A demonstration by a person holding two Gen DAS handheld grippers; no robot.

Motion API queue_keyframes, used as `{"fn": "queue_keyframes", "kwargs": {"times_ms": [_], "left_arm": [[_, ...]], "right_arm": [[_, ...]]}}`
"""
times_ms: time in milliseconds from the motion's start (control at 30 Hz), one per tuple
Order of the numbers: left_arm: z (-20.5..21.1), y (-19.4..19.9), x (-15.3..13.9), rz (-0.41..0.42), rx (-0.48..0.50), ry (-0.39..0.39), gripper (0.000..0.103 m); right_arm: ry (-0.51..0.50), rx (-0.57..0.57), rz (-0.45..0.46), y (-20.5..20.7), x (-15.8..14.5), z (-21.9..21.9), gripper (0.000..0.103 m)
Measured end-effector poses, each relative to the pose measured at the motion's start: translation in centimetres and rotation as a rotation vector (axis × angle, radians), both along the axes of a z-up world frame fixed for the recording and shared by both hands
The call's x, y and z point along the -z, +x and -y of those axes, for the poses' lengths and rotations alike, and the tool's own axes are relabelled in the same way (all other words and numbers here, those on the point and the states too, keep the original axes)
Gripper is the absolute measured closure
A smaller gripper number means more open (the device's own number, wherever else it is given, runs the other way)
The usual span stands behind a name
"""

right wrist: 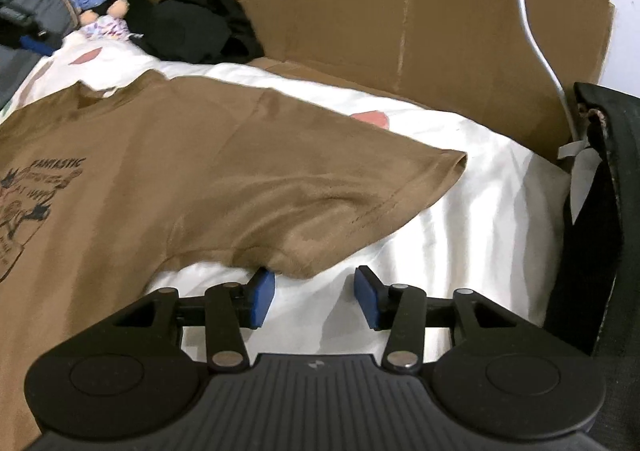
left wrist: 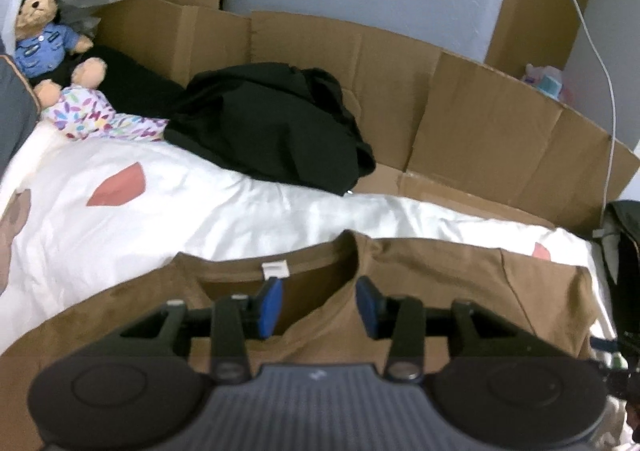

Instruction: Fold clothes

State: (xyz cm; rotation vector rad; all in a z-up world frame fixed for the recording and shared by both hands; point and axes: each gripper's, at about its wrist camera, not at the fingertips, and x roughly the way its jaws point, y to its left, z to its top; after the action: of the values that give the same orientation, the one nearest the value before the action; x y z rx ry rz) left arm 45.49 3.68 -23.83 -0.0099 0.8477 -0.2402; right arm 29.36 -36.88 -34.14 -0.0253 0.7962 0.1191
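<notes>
A brown T-shirt (left wrist: 440, 283) lies spread flat on a white bed sheet (left wrist: 160, 203), collar and white neck label toward the far side. My left gripper (left wrist: 319, 305) hovers open just over the collar, nothing between its blue pads. In the right wrist view the same brown T-shirt (right wrist: 180, 171) shows a dark printed graphic at the left and its right sleeve (right wrist: 380, 187) stretched out. My right gripper (right wrist: 315, 297) is open at the sleeve's lower edge, its left pad (right wrist: 262, 297) just under the hem by the armpit, its right pad over bare bed sheet (right wrist: 480, 219).
A heap of black clothing (left wrist: 272, 131) lies at the far side of the bed, with a teddy bear (left wrist: 44, 39) and a colourful patterned cloth (left wrist: 104, 117) at far left. Cardboard panels (left wrist: 500, 131) line the far edge. A white cable (right wrist: 532, 31) and a black object (right wrist: 592, 191) stand at right.
</notes>
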Motion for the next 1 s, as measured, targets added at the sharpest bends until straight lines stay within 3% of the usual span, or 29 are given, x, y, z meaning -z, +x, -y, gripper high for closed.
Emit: {"fn": "queue_keyframes", "kwargs": {"times_ms": [33, 67, 100, 233, 333, 500, 600, 667, 733, 867, 1000], "left_arm": [[0.0, -0.2, -0.2, 0.005, 0.005, 0.002, 0.059], [0.0, -0.3, -0.4, 0.012, 0.009, 0.001, 0.059], [0.0, -0.6, -0.8, 0.018, 0.012, -0.002, 0.059], [0.0, -1.1, -1.6, 0.035, 0.025, -0.012, 0.059], [0.0, -1.6, -1.9, 0.039, 0.033, -0.008, 0.059], [-0.7, -2.9, -1.6, 0.017, 0.043, 0.021, 0.059], [-1.6, -3.5, -1.0, -0.003, 0.036, 0.038, 0.059], [-2.2, -3.9, -0.6, -0.015, 0.029, 0.047, 0.059], [-2.8, -4.3, -0.2, -0.028, 0.023, 0.056, 0.059], [-3.8, -4.7, 0.7, -0.051, 0.01, 0.069, 0.059], [-4.1, -4.5, 1.8, -0.071, 0.011, 0.073, 0.058]], "right_arm": [[0.019, 0.015, 0.012, -0.1, -0.1, 0.4, 0.068], [0.014, 0.025, 0.019, -0.2, -0.2, 0.7, 0.09], [0.004, 0.029, 0.022, -0.2, -0.3, 0.8, 0.096], [-0.041, 0.033, 0.065, -1.3, -1.8, 1.2, 0.099], [-0.085, 0.051, 0.043, -2.3, -2.4, 1.3, 0.099], [-0.183, 0.077, -0.053, -3.7, -2.2, 1.3, 0.097], [-0.118, 0.103, -0.037, -3.8, -2.9, 1.8, 0.091], [-0.01, 0.105, 0.006, -3.4, -3.5, 2.0, 0.061], [0.044, 0.124, 0.043, -3.0, -3.8, 2.1, 0.05], [0.167, 0.184, 0.073, -1.8, -3.7, 2.7, 0.048], [0.178, 0.204, 0.032, -0.3, -2.2, 3.0, 0.049]]}}
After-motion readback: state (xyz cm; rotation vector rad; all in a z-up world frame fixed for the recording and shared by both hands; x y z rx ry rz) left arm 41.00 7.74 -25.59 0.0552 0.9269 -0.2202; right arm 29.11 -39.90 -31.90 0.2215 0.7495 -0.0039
